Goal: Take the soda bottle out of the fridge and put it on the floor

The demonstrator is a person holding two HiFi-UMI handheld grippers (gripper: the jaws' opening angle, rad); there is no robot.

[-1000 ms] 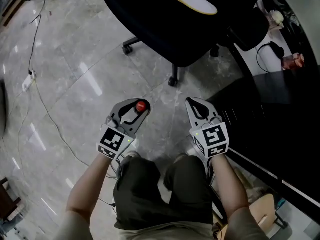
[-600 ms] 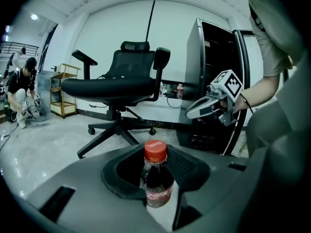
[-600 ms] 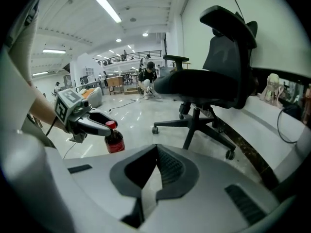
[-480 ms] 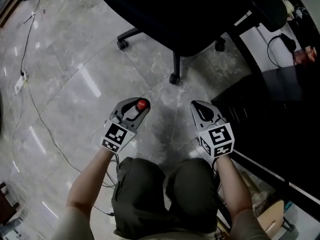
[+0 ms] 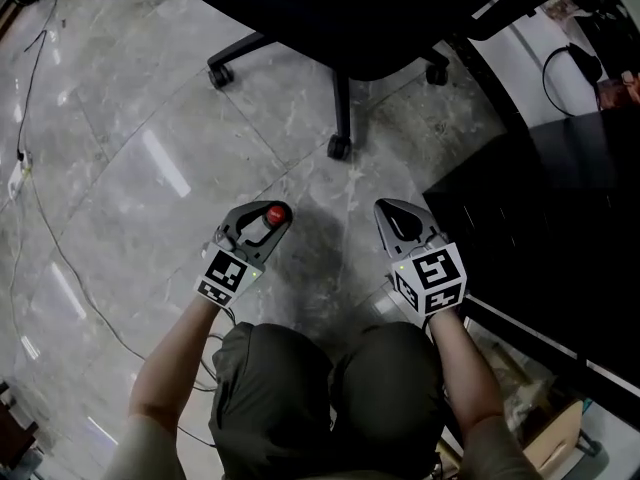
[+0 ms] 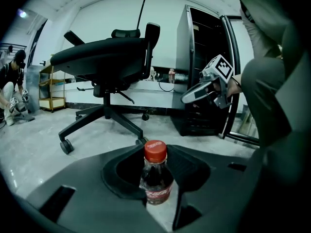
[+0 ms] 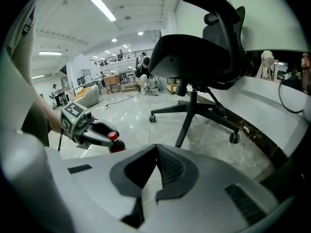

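Note:
The soda bottle has a red cap, dark drink and a red label. It stands upright between the jaws of my left gripper, which is shut on its neck just under the cap. Its base is hidden, so I cannot tell if it touches the floor. In the right gripper view the left gripper and the bottle show low over the grey floor. My right gripper hangs beside it, to the right, jaws shut with nothing between them. The black fridge stands with its door open.
A black office chair stands just ahead, one caster close to the grippers. The fridge's dark body fills the right side. A cable runs over the marble floor at left. The person's knees are under both grippers.
The head view has tipped, so the chair and the fridge sit higher in the frame. Both grippers stay side by side, and the left one still grips the bottle.

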